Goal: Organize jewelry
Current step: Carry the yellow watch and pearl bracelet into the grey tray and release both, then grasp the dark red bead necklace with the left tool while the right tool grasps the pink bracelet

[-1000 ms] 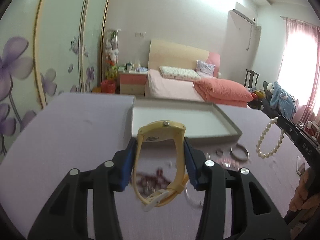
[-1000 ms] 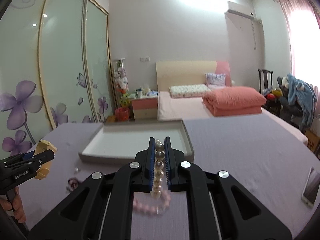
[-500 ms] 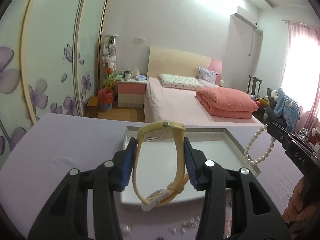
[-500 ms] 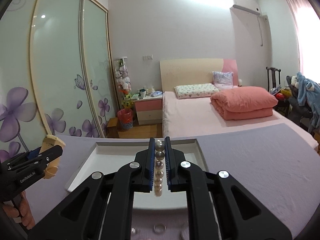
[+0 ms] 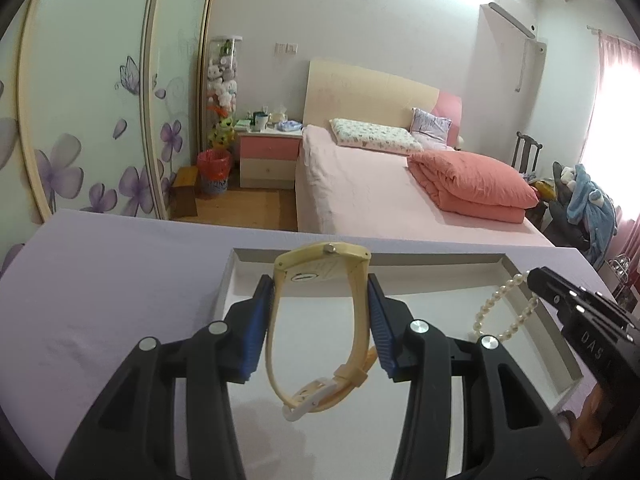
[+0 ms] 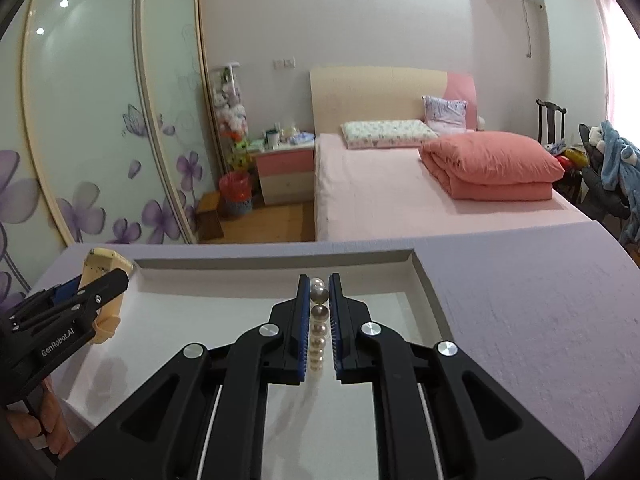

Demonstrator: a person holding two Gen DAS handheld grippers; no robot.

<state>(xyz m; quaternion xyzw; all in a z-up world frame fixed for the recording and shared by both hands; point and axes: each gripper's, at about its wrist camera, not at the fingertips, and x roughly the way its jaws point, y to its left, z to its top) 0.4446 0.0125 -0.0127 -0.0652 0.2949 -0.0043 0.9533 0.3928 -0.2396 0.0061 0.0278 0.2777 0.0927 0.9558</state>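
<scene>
Over the white tray, the left gripper clamps a yellow watch. At right, the right gripper pinches a pearl bracelet.

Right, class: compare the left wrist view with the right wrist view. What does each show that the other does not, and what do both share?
Only the left wrist view shows the yellow watch's whole strap loop clamped in the left gripper, and the pearl bracelet hanging as a loop.

Only the right wrist view shows the pearls in a line pinched in the right gripper.

Both show the white tray on the purple cloth.
</scene>
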